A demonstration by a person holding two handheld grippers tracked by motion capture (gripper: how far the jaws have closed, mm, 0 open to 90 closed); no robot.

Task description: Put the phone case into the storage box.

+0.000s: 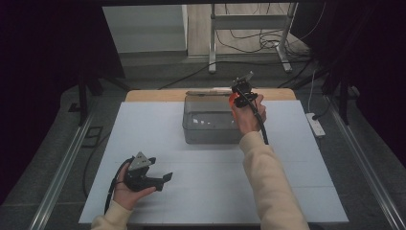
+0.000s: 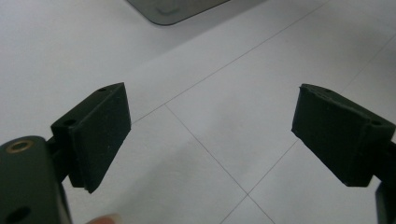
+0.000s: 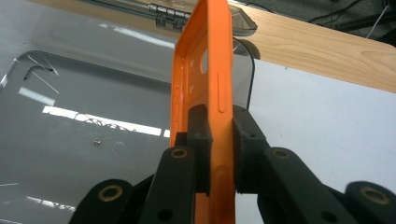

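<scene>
An orange flexible phone case (image 3: 201, 79) with round and slotted cut-outs stands on edge, pinched between the two black jaws of the right gripper (image 3: 219, 135), which press against its two faces low on the case. In the high view the case (image 1: 232, 99) shows as an orange patch just under the right gripper (image 1: 243, 91), held above the right far corner of a clear, grey-tinted plastic box (image 1: 210, 120) with rounded corners. The box has a small metal hinge (image 3: 164, 15) on its far rim and sits at the far middle of the white table top (image 1: 287, 158), close against the bare wooden strip (image 3: 322, 46) along the far edge. The left gripper (image 1: 165, 178) rests low near the table's near left corner, well apart from the box, its jaws spread wide over the bare white surface (image 2: 210, 116), holding nothing.
</scene>
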